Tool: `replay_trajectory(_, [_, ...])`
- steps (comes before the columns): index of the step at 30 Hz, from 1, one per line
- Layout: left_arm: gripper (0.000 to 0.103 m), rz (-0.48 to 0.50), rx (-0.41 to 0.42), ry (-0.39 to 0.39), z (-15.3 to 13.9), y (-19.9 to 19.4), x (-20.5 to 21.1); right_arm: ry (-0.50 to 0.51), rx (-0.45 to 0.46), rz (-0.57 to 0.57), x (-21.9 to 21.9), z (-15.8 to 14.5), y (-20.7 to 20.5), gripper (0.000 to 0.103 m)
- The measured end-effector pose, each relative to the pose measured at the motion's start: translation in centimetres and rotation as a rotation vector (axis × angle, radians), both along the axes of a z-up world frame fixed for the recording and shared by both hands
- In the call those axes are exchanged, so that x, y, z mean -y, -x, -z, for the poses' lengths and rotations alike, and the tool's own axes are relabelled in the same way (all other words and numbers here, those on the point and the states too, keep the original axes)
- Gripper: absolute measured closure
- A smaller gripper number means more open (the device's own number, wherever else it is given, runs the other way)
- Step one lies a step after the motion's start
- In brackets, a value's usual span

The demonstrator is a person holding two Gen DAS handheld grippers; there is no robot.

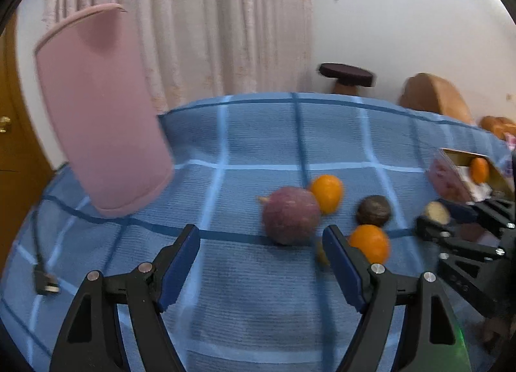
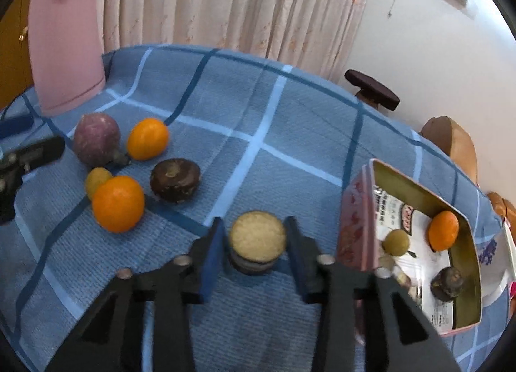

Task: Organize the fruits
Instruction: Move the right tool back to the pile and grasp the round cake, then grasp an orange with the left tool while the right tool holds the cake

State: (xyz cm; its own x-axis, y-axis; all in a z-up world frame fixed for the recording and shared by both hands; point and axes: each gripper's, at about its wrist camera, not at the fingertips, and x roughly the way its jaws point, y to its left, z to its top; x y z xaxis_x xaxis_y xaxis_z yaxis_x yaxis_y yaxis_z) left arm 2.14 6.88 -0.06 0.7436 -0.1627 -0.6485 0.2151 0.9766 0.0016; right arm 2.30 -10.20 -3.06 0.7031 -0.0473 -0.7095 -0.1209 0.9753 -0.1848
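1. Fruit [image 2: 257, 236], cut face up, is sitting between the right tool's [image 2: 254, 244] closed-in pads on the tabletop [image 2: 258, 114].
2. Lifting straight is avoiding squashing; the tin [image 2: 464, 217] is lying just right.
3. Left tool [image 1: 261, 262] is gaping, empty.

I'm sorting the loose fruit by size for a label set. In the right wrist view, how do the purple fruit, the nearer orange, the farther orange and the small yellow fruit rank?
1. Purple fruit and nearer orange: alike; the orange sits closer to the camera, so unsure.
2. Farther orange.
3. Small yellow fruit, partly hidden.
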Motion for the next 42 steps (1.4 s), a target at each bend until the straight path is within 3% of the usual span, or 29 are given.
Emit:
replay_trajectory(4, [0.024,0.104,0.044,0.006,-0.5,1.1,1.7,-0.085,0.000,-0.028,1.0,-0.3,0.9,0.066])
replay_trajectory(8, [0.024,0.181,0.017,0.007,0.0,1.0,3.4,-0.138,0.038,-0.073,1.3,-0.9,2.1,0.066])
replay_trajectory(11, [0.024,0.203,0.005,-0.017,0.4,0.7,4.3,-0.169,0.054,-0.074,1.6,-1.1,2.9,0.066])
replay_trajectory(15, [0.024,0.221,-0.038,0.017,1.0,0.0,5.1,-0.224,0.115,-0.049,3.1,-2.4,4.2,0.066])
replay_trajectory(20, [0.024,0.248,-0.051,-0.049,1.9,-0.4,7.3,-0.260,0.159,-0.037,3.6,-3.1,4.4,0.066])
replay_trajectory(22, [0.030,0.237,-0.059,-0.074,2.1,-0.7,7.8,-0.265,0.156,-0.036,3.7,-3.1,4.3,0.066])
replay_trajectory(25, [0.054,0.226,-0.038,-0.105,2.0,-0.9,8.2,-0.275,0.148,-0.033,3.9,-3.0,4.2,0.066])
replay_trajectory(29, [0.055,0.254,-0.026,-0.137,2.0,-0.6,8.6,-0.270,0.154,-0.032,4.0,-3.3,4.7,0.066])
replay_trajectory(31, [0.058,0.270,-0.027,-0.086,1.7,-0.4,7.7,-0.267,0.157,-0.030,4.0,-3.3,4.7,0.066])
replay_trajectory(33, [0.070,0.272,-0.033,-0.005,1.2,-0.3,6.3,-0.269,0.158,-0.030,4.0,-3.3,4.7,0.066])
replay_trajectory(35, [0.071,0.252,-0.026,0.038,0.9,-0.2,5.3,-0.272,0.161,-0.032,4.1,-3.4,4.7,0.066])
replay_trajectory(40, [0.070,0.271,-0.023,0.038,0.9,0.1,5.6,-0.263,0.172,-0.041,4.0,-3.6,4.9,0.066])
replay_trajectory(42, [0.063,0.295,-0.020,0.031,0.9,0.5,6.0,-0.266,0.178,-0.040,4.1,-3.8,5.0,0.066])
